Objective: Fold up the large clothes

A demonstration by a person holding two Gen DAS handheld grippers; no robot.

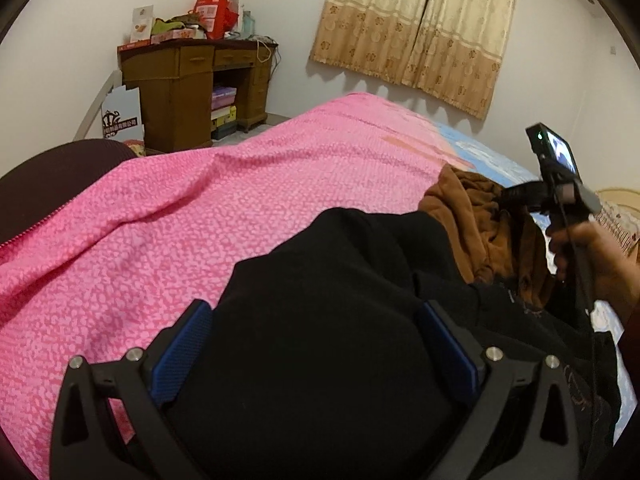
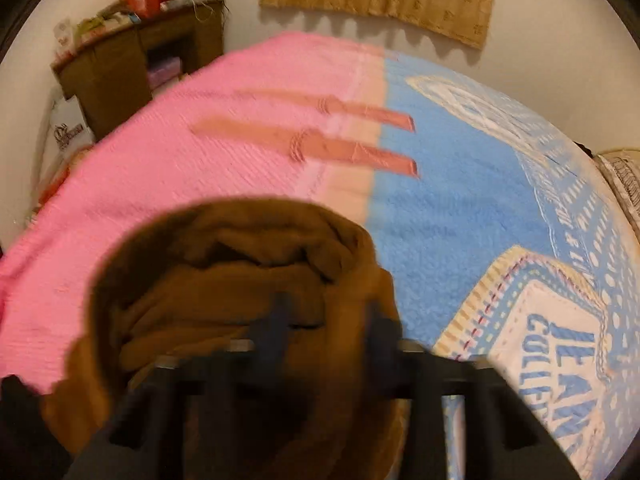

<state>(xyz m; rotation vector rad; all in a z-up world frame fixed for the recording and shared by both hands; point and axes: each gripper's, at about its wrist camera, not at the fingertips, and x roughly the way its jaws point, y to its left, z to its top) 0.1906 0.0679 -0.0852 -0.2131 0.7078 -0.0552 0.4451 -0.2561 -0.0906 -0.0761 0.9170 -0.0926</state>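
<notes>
From my left wrist camera I see my left hand-held gripper [image 1: 316,354] spread wide, its blue pads [image 1: 186,350] standing on either side of a bulge of black garment [image 1: 320,280] that fills the gap; I cannot tell whether the pads actually press on the cloth. The black garment lies on the pink bedspread [image 1: 200,208] of the bed, with a brown garment [image 1: 476,220] bunched just behind it to the right. There my right hand-held gripper [image 1: 508,200] reaches into the brown cloth, held by a hand [image 1: 596,260]. A wooden desk [image 1: 192,80] piled with boxes stands against the far wall, and a beige curtain [image 1: 416,28] hangs beside it. From my right wrist camera, which is blurred, the right hand-held gripper's narrowly set fingers [image 2: 280,320] sit in the brown garment, a fold of it between them. The garment rests where the pink bedspread meets a blue blanket [image 2: 460,208].
</notes>
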